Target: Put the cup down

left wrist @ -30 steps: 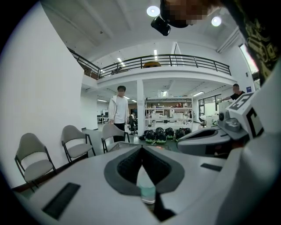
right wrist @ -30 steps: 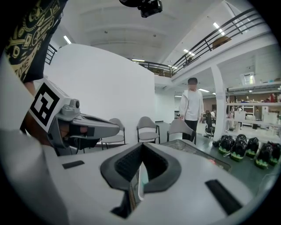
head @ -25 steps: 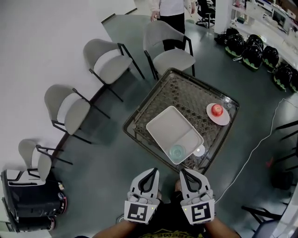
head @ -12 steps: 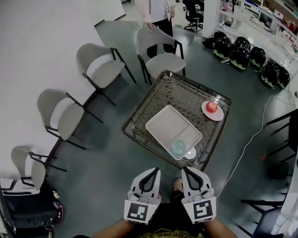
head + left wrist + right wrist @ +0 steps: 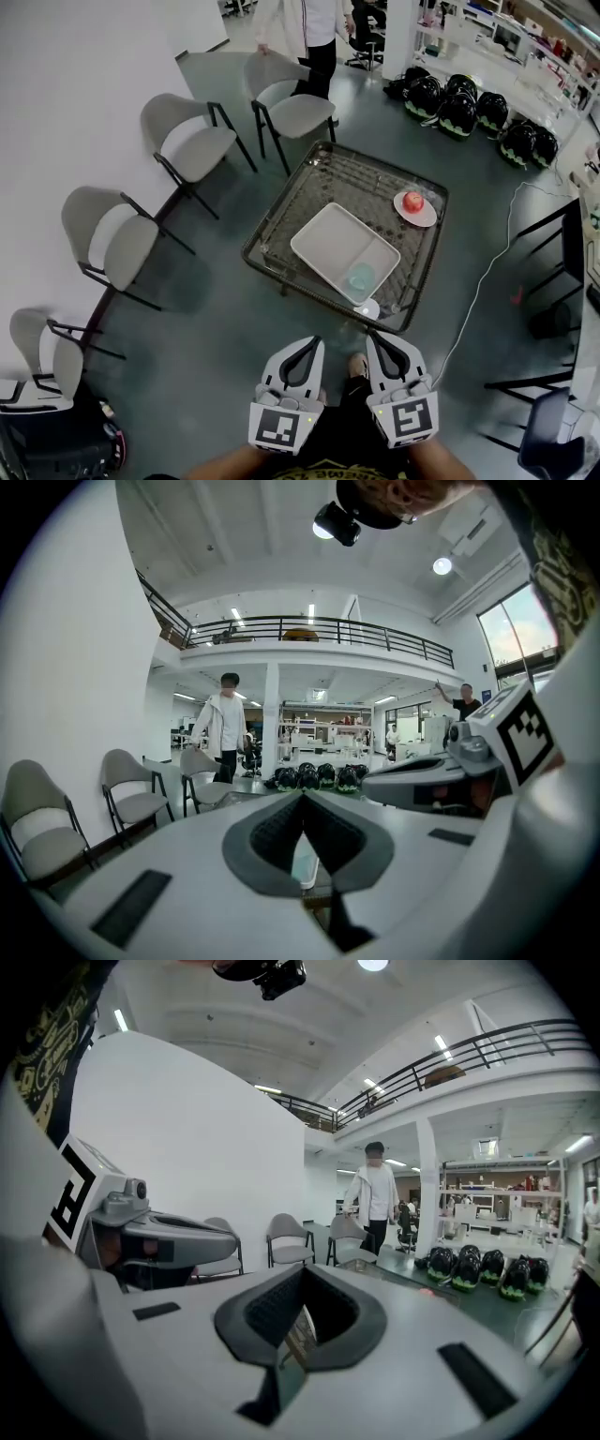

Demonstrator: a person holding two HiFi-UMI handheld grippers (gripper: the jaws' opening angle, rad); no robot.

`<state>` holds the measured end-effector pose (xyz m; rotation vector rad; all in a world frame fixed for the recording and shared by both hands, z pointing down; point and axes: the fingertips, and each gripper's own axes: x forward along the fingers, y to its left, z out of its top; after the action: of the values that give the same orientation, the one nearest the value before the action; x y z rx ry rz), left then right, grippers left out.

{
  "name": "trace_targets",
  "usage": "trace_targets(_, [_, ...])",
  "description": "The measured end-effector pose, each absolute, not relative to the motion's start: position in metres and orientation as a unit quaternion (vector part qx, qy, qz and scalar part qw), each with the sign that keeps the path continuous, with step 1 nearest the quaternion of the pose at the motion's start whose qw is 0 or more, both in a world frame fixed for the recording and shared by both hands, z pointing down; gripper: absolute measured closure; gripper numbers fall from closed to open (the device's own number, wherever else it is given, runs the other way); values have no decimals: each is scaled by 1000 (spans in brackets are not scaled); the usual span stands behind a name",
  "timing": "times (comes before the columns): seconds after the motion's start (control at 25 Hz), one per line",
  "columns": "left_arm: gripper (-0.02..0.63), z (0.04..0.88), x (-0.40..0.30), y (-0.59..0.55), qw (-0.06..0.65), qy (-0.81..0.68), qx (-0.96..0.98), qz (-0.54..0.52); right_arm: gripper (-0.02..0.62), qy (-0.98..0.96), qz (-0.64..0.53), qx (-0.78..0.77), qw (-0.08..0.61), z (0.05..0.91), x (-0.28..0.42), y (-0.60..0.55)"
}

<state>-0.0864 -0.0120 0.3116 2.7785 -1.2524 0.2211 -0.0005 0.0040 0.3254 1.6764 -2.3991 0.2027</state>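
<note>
The cup (image 5: 360,277) stands in the near-end compartment of the white tray (image 5: 328,246) on the desk (image 5: 361,183), so the putting-down looks done. The left gripper (image 5: 307,343) and right gripper (image 5: 375,339) hang side by side well short of the tray, each with jaws pressed together on nothing. Next, I judge, they need only keep clear of the tray.

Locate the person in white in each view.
Head view: person at the top edge, centre.
Left gripper view: person left of centre.
Right gripper view: person right of centre.
Shared landmark: row of black gear, right of the person in every view.
</note>
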Motion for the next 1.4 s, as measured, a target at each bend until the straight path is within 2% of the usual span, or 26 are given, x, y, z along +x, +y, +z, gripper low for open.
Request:
trace_targets(0.36, [600, 305, -91, 25, 42, -387, 919, 70, 589, -782, 62, 609, 117, 312, 10, 44])
trace_targets(1.4, [600, 302, -32, 76, 36, -463, 883, 75, 591, -849, 65, 513, 113, 319, 53, 99])
